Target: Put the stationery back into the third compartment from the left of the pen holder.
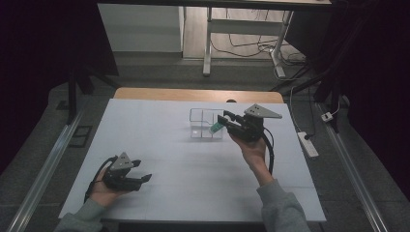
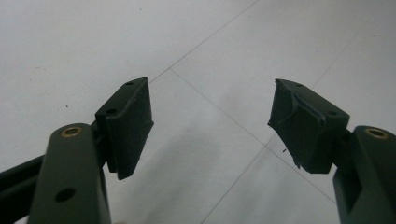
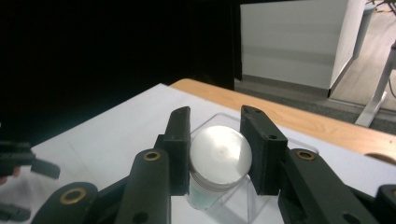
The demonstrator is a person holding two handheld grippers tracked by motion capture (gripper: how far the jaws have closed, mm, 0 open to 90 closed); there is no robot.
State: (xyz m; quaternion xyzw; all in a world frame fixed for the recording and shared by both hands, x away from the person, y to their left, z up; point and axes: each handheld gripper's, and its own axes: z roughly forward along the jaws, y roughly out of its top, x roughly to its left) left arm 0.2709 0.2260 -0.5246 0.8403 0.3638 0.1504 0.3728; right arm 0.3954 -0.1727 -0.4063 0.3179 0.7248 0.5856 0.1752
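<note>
Resting at seven o'clock, the left gripper (image 1: 138, 175) gapes empty over the white table (image 1: 193, 164). Farther, at one o'clock, the right gripper (image 3: 215, 150) clamps a capped tube (image 3: 219, 161) over the clear box (image 1: 203, 123); likely placing it, needing a careful lowering before release.

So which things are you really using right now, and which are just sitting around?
In use:
- right gripper, jaws shut on the little tube
- clear box, which the tube is held over or in
- white table

Just there:
- left gripper, jaws open, holding nothing
- power strip on the floor
- desk legs and cables behind
</note>
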